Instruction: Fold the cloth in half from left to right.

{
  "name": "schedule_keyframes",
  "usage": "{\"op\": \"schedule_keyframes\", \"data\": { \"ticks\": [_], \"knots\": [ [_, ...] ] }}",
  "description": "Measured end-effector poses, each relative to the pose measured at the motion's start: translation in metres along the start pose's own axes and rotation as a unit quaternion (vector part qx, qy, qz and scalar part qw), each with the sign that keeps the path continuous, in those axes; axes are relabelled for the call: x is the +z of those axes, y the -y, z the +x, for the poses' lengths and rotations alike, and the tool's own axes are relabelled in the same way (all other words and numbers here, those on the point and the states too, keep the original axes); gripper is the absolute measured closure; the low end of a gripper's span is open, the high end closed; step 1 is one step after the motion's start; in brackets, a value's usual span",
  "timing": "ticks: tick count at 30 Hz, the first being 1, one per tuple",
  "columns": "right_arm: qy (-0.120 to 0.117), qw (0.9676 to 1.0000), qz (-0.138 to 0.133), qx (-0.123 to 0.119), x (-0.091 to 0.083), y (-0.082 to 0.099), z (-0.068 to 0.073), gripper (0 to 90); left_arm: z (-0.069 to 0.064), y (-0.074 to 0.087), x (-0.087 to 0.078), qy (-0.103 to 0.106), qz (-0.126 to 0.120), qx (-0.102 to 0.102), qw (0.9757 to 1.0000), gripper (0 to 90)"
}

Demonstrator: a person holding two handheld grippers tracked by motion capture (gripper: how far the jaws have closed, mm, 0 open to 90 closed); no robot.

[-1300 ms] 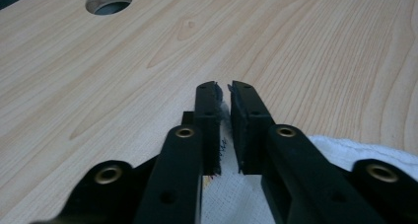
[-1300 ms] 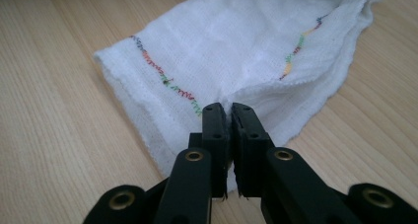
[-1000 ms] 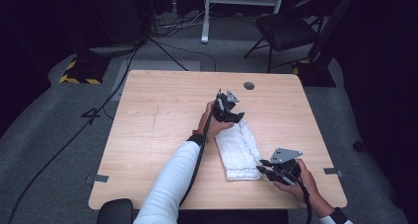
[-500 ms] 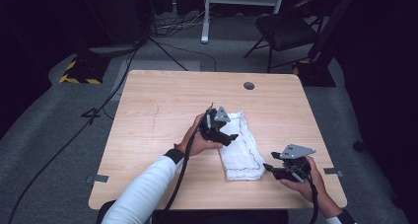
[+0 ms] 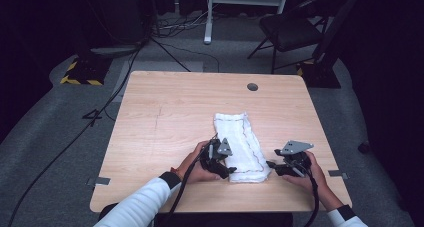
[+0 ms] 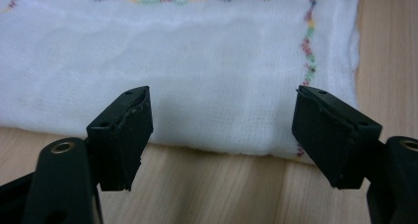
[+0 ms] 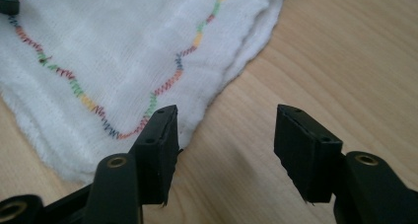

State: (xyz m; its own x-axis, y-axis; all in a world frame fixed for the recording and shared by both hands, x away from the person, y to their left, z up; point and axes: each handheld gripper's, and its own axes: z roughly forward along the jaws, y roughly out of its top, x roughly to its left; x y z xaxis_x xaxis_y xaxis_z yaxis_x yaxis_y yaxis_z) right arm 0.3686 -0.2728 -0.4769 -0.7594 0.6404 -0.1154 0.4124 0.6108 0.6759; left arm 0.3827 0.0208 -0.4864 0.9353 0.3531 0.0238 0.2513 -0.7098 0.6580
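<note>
Cloth (image 5: 241,144), one folded white piece edged with multicoloured stitching, lies on the wooden table (image 5: 165,117) toward its near edge, between two handheld grippers. The left gripper (image 5: 223,168) sits at the cloth's near left corner, its jaws spread wide and holding nothing; the right gripper (image 5: 272,165) sits just beside the near right corner, jaws likewise parted and empty. Half a second ago the left gripper was farther up the cloth; it has since drawn back toward the person.
</note>
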Motion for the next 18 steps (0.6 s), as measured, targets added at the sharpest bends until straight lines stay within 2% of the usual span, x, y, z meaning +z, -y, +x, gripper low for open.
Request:
{"op": "schedule_keyframes", "data": {
  "ticks": [5, 8, 15, 18],
  "knots": [
    [-0.017, 0.9995, 0.017, -0.019, 0.004, 0.003, 0.007, 42.8, 0.003, 0.007, 0.002, 0.008, 0.005, -0.018, 0.9998, 24.2],
    [-0.027, 0.9993, 0.02, -0.017, 0.006, 0.004, 0.01, 43.4, 0.002, 0.01, -0.001, 0.008, 0.011, -0.015, 0.9998, 24.5],
    [-0.037, 0.9989, 0.019, -0.021, 0.007, 0.002, 0.021, 44.8, 0.004, 0.02, -0.008, 0.016, 0.012, -0.033, 0.9993, 24.7],
    [-0.043, 0.9987, 0.018, -0.022, 0.007, 0.001, 0.026, 44.9, 0.003, 0.023, -0.011, 0.014, 0.011, -0.032, 0.9993, 24.9]
  ]
}}
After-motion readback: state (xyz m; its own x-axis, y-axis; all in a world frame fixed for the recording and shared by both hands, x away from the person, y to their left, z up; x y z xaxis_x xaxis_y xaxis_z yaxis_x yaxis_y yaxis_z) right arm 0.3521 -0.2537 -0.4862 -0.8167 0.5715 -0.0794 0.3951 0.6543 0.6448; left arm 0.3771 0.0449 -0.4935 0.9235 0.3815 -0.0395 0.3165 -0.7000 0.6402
